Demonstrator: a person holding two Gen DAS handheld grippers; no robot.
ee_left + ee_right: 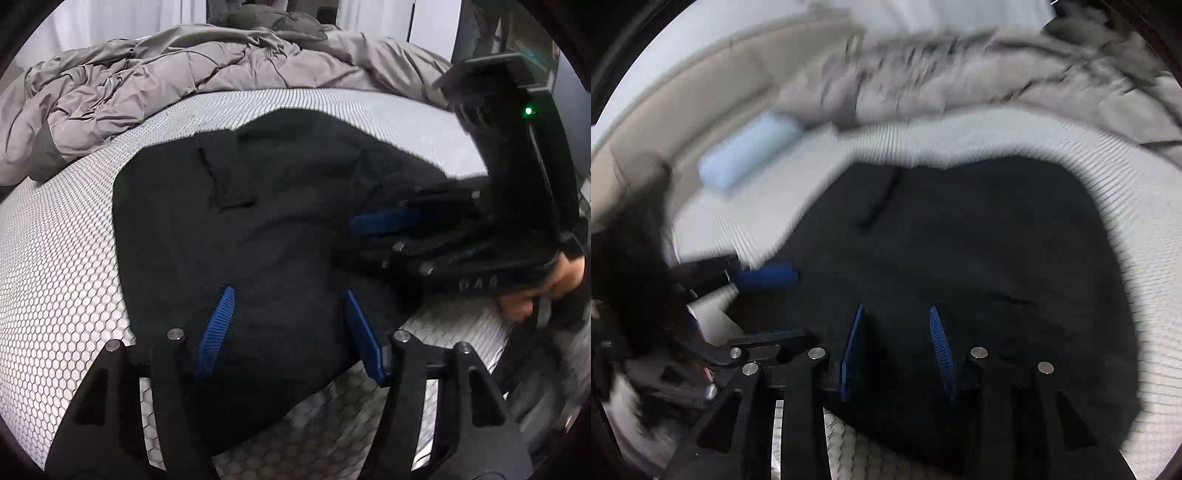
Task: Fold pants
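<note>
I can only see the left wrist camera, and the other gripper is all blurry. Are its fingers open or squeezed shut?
Observer: In the right wrist view, the right gripper has its fingers apart, over the black pants.
Operator: Is there other stuff on the bed that I can't see?
Observer: Yes. A light blue roll-shaped cushion lies on the mattress, apart from the pants.
Operator: What's behind the cushion?
Observer: A beige padded edge. It is too blurred to say what it belongs to.
</note>
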